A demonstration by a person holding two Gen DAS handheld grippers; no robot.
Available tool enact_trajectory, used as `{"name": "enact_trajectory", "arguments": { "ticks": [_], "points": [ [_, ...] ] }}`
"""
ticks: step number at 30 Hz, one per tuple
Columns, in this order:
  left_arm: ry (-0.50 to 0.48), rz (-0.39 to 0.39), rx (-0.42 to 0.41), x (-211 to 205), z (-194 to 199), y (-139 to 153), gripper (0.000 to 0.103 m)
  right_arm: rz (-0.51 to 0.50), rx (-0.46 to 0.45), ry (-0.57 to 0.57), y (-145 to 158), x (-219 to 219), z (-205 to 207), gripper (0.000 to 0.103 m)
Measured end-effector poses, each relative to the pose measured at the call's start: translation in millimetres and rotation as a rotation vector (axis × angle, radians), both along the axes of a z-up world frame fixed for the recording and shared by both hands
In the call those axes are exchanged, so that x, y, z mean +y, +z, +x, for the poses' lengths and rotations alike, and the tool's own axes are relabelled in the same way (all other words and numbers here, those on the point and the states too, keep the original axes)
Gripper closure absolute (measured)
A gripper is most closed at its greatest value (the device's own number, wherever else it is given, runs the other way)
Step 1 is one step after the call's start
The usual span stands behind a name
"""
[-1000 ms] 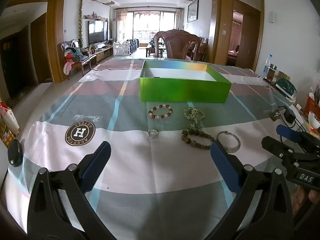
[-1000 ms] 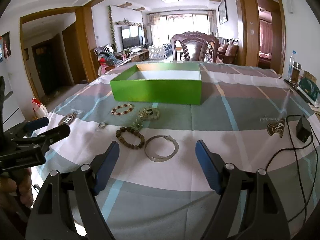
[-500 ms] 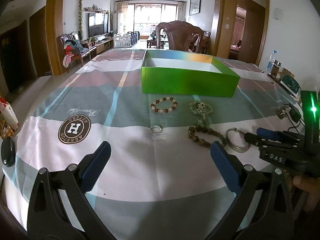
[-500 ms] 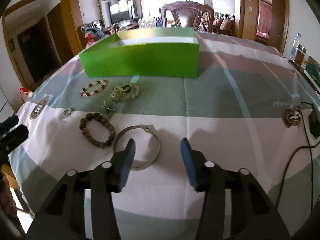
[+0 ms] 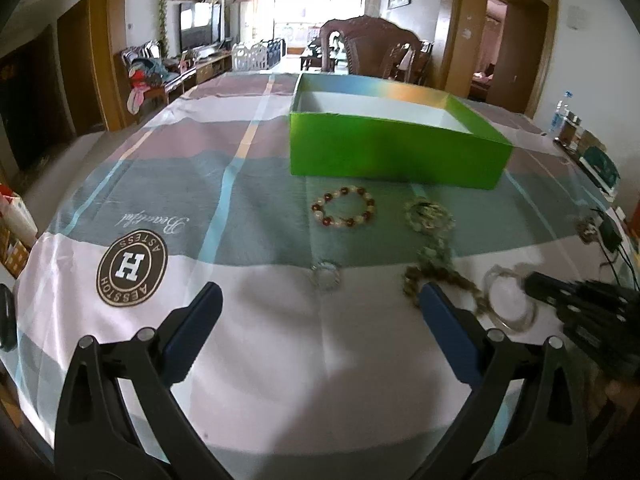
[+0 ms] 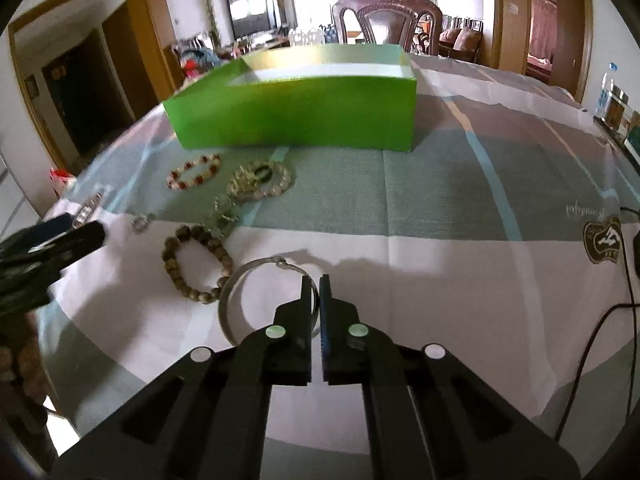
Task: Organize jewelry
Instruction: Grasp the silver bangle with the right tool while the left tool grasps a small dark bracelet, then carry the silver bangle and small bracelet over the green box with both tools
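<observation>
On the striped cloth of the surface (image 6: 460,264), the right gripper (image 6: 315,294) has its jaws pressed together on the right side of the silver bangle (image 6: 240,280), whose thin rim passes between them; they have just been closing. At about ten o'clock from this bangle lies the brown bead bracelet (image 6: 192,256), touching or almost touching it. Further at eleven o'clock are the pale bead bracelet (image 6: 260,178) and the red and white bracelet (image 6: 194,170), and the small ring (image 6: 140,222) lies alone at nine o'clock from the brown beads. The green box (image 6: 296,116) stands open at twelve o'clock, behind all the jewelry. In the left wrist view the left gripper (image 5: 320,308) has its jaws wide apart with nothing between them, above the cloth, and the small ring is just at twelve o'clock from them.
</observation>
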State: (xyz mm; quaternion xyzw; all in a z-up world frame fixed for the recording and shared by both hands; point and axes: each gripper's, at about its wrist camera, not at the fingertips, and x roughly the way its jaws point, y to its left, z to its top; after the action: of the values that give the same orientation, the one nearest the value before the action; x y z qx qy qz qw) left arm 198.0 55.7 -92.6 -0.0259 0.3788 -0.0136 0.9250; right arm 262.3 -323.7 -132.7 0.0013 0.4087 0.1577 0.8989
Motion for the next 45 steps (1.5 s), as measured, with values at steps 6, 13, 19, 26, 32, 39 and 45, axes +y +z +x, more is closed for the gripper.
{"name": "enact_trajectory", "arguments": {
  "ticks": [6,13,19,26,32,39,45],
  "points": [
    [-0.019,0.025,0.091,-3.5,32.5,-14.7,0.033,0.042,-0.018,0.008,11.1,-9.4,-6.8,0.099],
    [-0.002,0.015,0.125,-4.3,40.8,-26.3,0.081,0.062,-0.057,0.003,28.3,-19.4,-13.4,0.099],
    [-0.009,-0.010,0.087,1.9,26.5,-13.6,0.082,0.074,-0.075,0.005,34.3,-20.5,-16.8,0.099],
    [-0.025,0.000,-0.080,-2.4,-26.5,34.2,0.082,0.089,-0.136,0.035,51.6,-13.7,-35.6,0.099],
    [-0.072,-0.005,-0.158,-12.4,-59.7,61.0,0.082,0.081,-0.183,0.055,67.1,-5.7,-55.0,0.099],
    [-0.087,-0.008,-0.178,-16.1,-72.6,68.2,0.082,0.075,-0.210,0.049,76.6,-4.8,-67.8,0.099],
    [-0.080,-0.011,-0.172,-16.4,-76.8,68.5,0.082,0.072,-0.220,0.047,79.8,-4.6,-75.0,0.099]
  ]
}}
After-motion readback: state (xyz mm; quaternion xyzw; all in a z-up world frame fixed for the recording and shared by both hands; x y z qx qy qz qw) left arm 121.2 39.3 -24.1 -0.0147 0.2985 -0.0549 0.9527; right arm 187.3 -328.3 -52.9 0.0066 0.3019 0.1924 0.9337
